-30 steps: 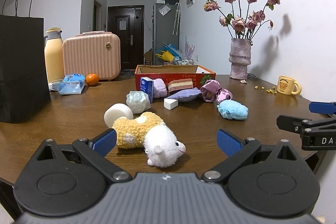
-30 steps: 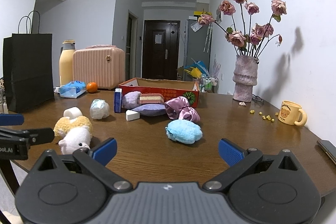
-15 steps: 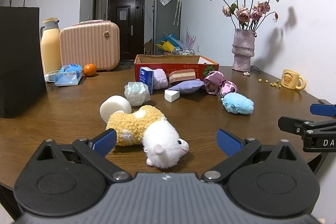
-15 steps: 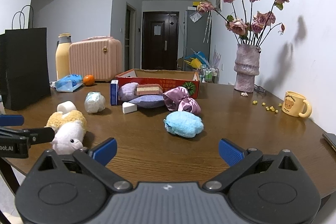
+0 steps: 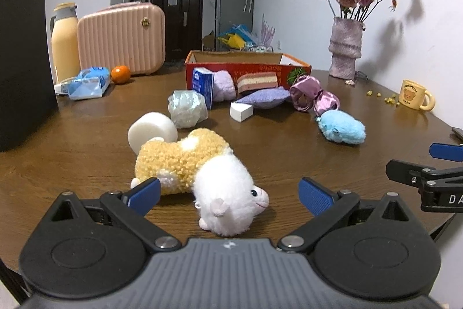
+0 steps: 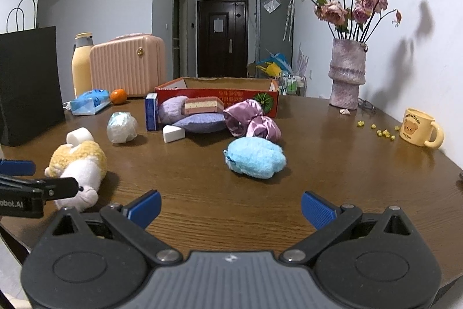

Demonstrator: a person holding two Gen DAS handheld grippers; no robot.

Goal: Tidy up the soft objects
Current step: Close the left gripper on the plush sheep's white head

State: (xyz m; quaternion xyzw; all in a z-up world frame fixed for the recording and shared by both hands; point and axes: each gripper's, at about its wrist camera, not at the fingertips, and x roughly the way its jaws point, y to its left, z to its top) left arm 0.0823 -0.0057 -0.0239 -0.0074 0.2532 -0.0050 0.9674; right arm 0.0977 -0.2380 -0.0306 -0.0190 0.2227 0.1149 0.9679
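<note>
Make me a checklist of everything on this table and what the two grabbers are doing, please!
Surface: brown wooden table, bare in front.
Job's things: yellow-and-white plush animal, fluffy blue plush, purple satin scrunchie, lilac cushion, white foam cylinder, open red cardboard box.
Clutter: yellow bear mug, orange, black paper bag, pink ribbed case.
Grippers: left gripper jaws open around plush animal; right gripper jaws open, empty.
Cables: nothing seen.
Surroundings: dried roses in vase, dark door.
</note>
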